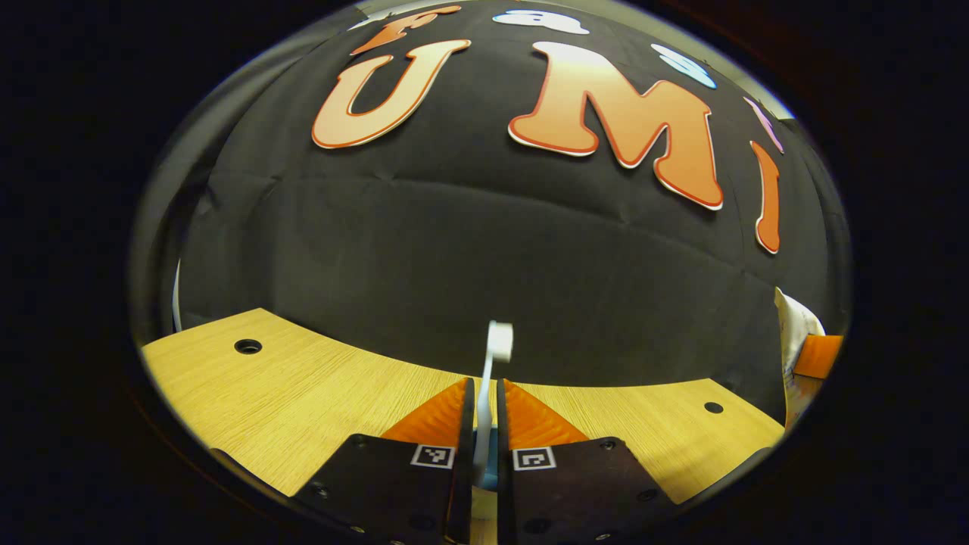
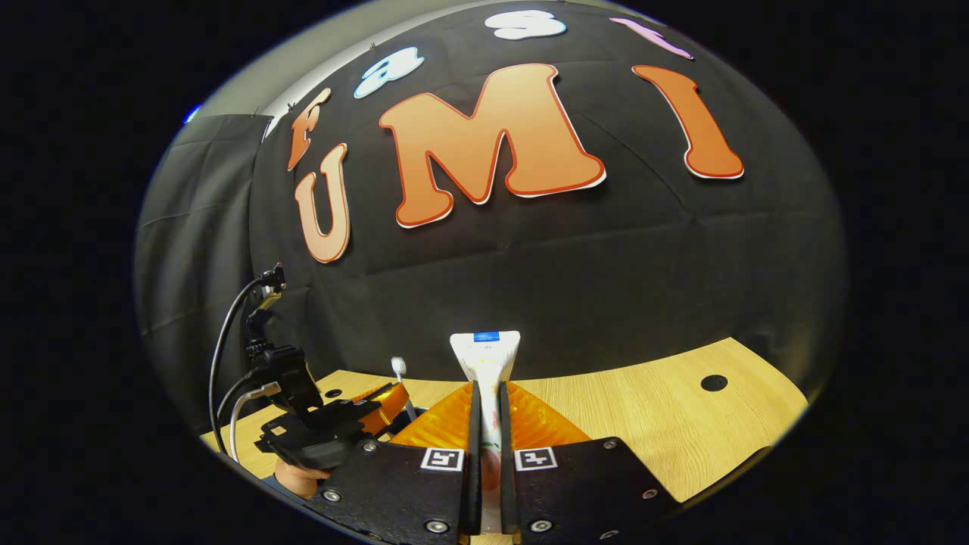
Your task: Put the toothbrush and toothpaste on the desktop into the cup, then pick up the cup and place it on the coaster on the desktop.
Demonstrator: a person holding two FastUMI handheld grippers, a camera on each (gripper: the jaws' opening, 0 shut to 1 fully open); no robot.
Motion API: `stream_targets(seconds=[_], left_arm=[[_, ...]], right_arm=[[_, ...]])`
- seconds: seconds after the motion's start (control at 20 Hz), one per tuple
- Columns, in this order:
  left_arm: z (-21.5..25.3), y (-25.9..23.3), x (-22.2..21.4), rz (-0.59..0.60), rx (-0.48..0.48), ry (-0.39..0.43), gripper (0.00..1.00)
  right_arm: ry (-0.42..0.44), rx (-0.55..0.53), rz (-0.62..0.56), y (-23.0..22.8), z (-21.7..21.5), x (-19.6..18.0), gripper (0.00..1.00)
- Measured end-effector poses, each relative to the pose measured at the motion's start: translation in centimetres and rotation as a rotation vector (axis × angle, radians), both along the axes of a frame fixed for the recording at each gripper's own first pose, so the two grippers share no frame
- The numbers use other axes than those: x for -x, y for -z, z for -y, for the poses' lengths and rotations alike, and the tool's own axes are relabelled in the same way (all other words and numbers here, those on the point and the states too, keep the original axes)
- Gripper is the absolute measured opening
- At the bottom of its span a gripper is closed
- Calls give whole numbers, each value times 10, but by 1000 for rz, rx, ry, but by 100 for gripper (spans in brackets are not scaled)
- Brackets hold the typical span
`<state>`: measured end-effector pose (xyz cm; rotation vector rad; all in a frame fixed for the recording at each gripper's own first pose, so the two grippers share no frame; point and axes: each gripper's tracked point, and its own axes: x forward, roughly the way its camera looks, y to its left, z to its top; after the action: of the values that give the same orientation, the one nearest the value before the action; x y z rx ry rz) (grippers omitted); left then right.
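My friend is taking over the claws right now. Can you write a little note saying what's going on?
Left claw: shut on the toothbrush, held upright above the desk.
Right claw: shut on the toothpaste, also upright.
Both things are off the desk; the left claw sits to the left in the right gripper view.
Done: both are picked up.
Left: put both into the cup, then move the cup onto the coaster.
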<state>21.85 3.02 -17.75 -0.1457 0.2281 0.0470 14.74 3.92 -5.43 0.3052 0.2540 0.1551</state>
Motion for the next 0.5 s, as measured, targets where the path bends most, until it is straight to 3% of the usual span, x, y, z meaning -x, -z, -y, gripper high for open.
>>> stream_targets(seconds=[0.05,0.15,0.25,0.4,0.5], left_arm=[[4,-2,5,-2,-9,20,13],[11,-4,16,-13,-25,48,26],[12,-9,29,-7,-29,67,43],[7,-15,49,-11,-43,74,78],[-2,-16,63,-23,-64,76,90]], right_arm=[[-1,1,5,-3,0,1,10],[-6,2,19,-10,-3,4,10],[-14,-4,38,-18,-8,5,10],[-29,-21,74,-30,-16,7,10],[-41,-35,99,-37,-23,4,10]])
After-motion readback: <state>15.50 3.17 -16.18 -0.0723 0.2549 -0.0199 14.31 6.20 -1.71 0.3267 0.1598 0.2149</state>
